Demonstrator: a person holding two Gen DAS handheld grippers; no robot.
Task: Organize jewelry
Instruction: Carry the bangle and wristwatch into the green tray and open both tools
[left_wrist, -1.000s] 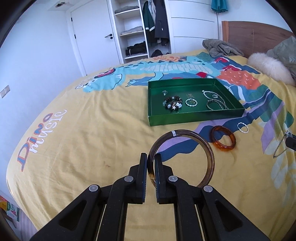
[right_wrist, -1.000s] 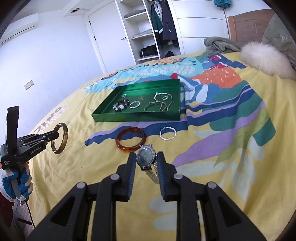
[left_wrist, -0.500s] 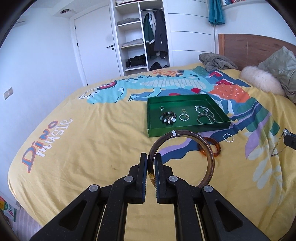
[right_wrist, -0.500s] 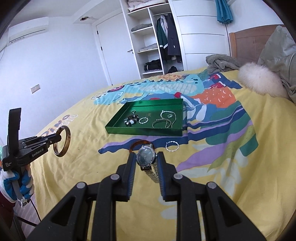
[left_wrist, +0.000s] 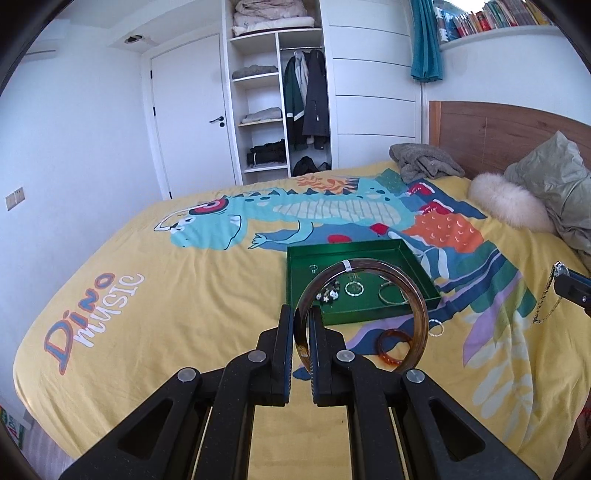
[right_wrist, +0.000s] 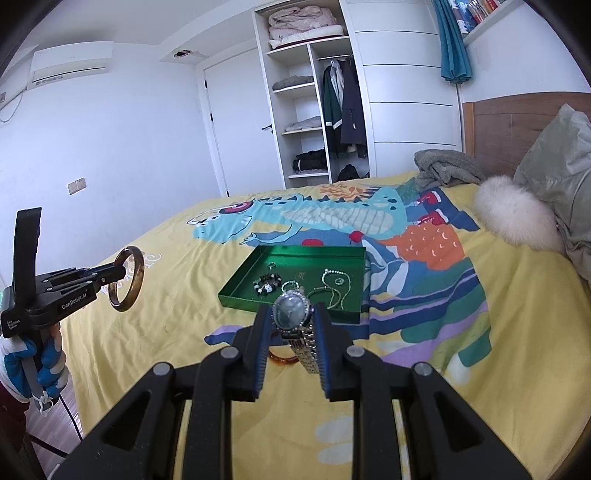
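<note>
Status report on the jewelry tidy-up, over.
Left gripper shut on brown bangle. Right gripper shut on watch. Both above bed, green tray ahead, nothing in the way.

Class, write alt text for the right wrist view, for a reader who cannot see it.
The right hand-held gripper grips a silver wristwatch above a yellow dinosaur bedspread. Beyond it lies a green tray of jewelry. At left, the left hand-held gripper holds up a brown bangle.

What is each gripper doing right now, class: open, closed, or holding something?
Left gripper: closed on the brown bangle.
Right gripper: closed on the wristwatch.
</note>
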